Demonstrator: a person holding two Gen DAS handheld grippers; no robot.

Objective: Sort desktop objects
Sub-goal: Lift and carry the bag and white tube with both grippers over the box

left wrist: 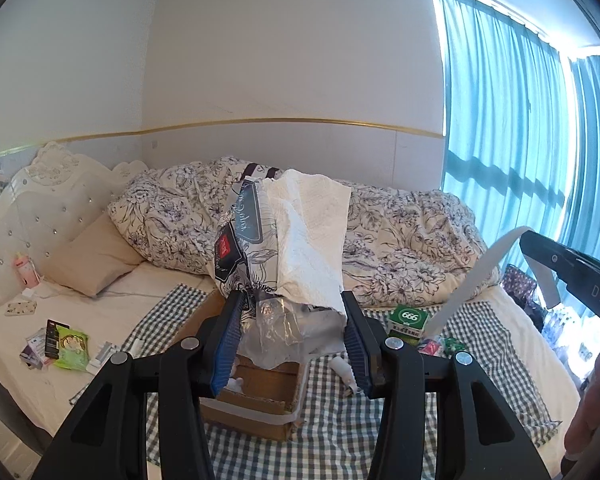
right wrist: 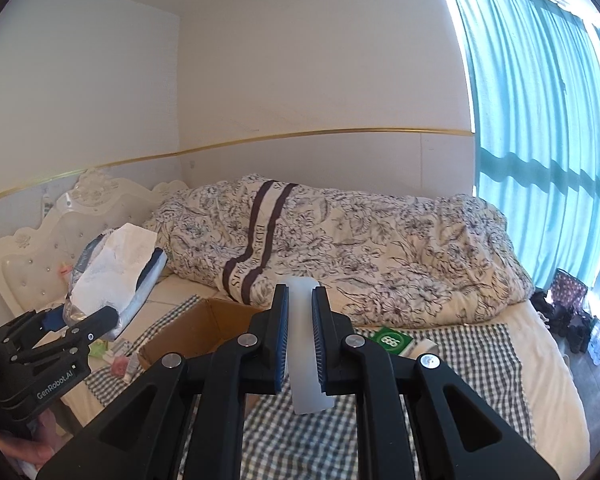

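Bed (left wrist: 28, 344): checked cloth (left wrist: 340, 432), duvet (left wrist: 400, 248), pillow (left wrist: 92, 260), cardboard box (right wrist: 196, 332).

A checked cloth (right wrist: 480, 344) is lying over the bed (left wrist: 12, 332), with a cardboard box (right wrist: 196, 328) sitting at its left edge and a small carton (right wrist: 392, 340) at its far edge. A quilt (right wrist: 380, 248) is bunching along the bed's far side (against the wall). Loose packets (left wrist: 68, 344) are lying left of the cloth, near the headboard (left wrist: 32, 208).

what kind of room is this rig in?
A bedroom, most likely: a bed with a tufted white headboard, a rumpled floral duvet, and teal curtains over a large window.
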